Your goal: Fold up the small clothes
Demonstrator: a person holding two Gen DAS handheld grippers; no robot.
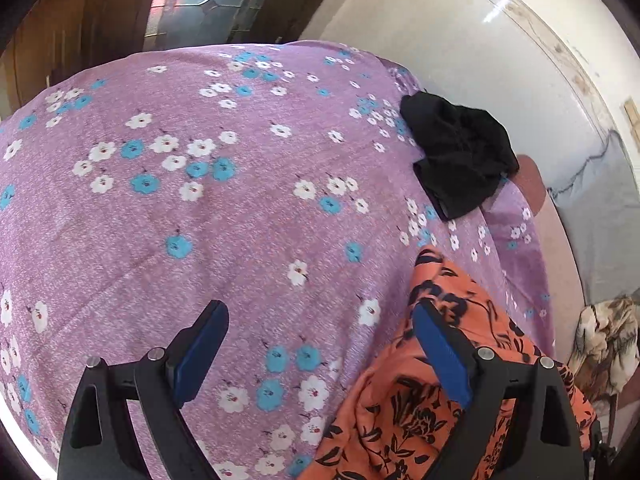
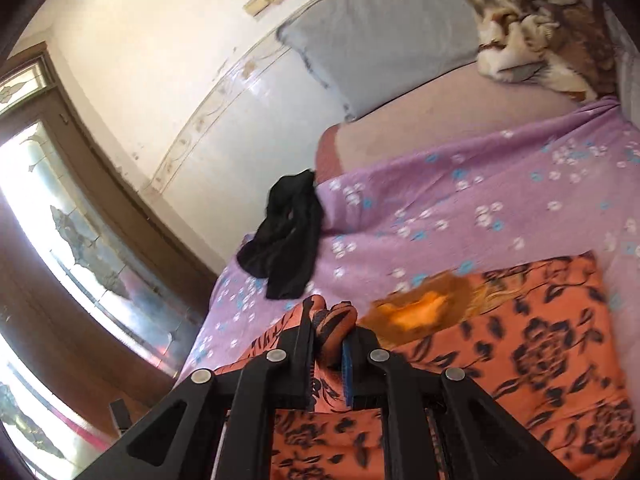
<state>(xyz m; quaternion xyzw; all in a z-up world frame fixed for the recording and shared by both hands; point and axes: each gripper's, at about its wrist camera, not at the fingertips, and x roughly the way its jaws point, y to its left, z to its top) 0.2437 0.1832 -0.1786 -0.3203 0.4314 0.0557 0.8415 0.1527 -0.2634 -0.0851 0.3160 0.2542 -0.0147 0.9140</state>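
Blurred and cropped areas
Orange floral-print cotton garment [image 2: 520,340] runs off the bottom edge; its lifted fold is motion-blurred.

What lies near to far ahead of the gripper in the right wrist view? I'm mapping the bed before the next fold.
Right gripper shut on the orange floral garment → black garment → grey pillow.

1. No writing, label, brand, number or sign can be read in either wrist view.
2. The marks on the orange garment [image 2: 520,344] and the purple bedsheet [image 1: 240,200] are flower prints only — no letters — and the black garment [image 1: 460,160] is plain.
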